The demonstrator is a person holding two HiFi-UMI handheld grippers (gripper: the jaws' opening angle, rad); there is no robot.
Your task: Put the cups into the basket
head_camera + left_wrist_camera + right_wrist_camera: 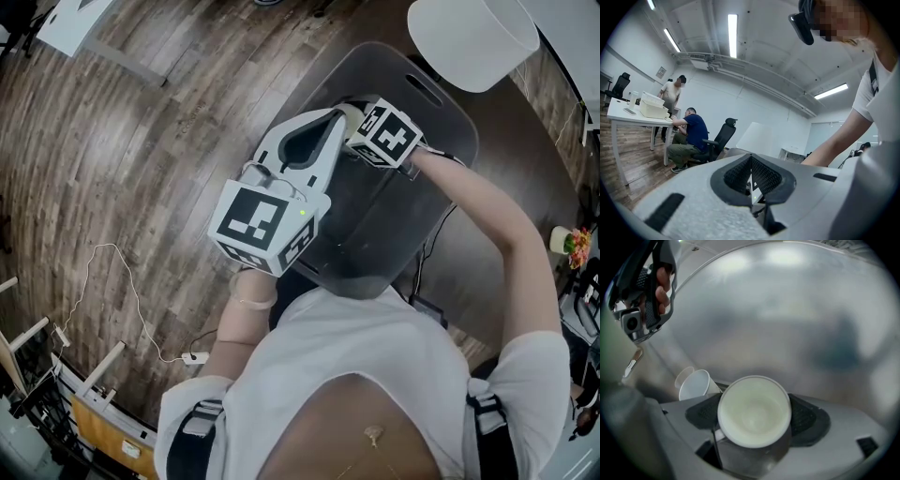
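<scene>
A dark grey plastic basket stands on the floor in front of me. My right gripper reaches down into it, shut on a white cup whose mouth faces the camera. In the right gripper view the right gripper has its black pads on both sides of the cup, and the basket wall fills the background. A second white cup lies on its side on the basket floor, to the left. My left gripper hovers over the basket's left rim; in its own view the left gripper is shut with nothing in it.
A large white round object stands beyond the basket at the top right. A white cable trails over the wood floor at the left. In the left gripper view, people are at a white desk beside a black office chair.
</scene>
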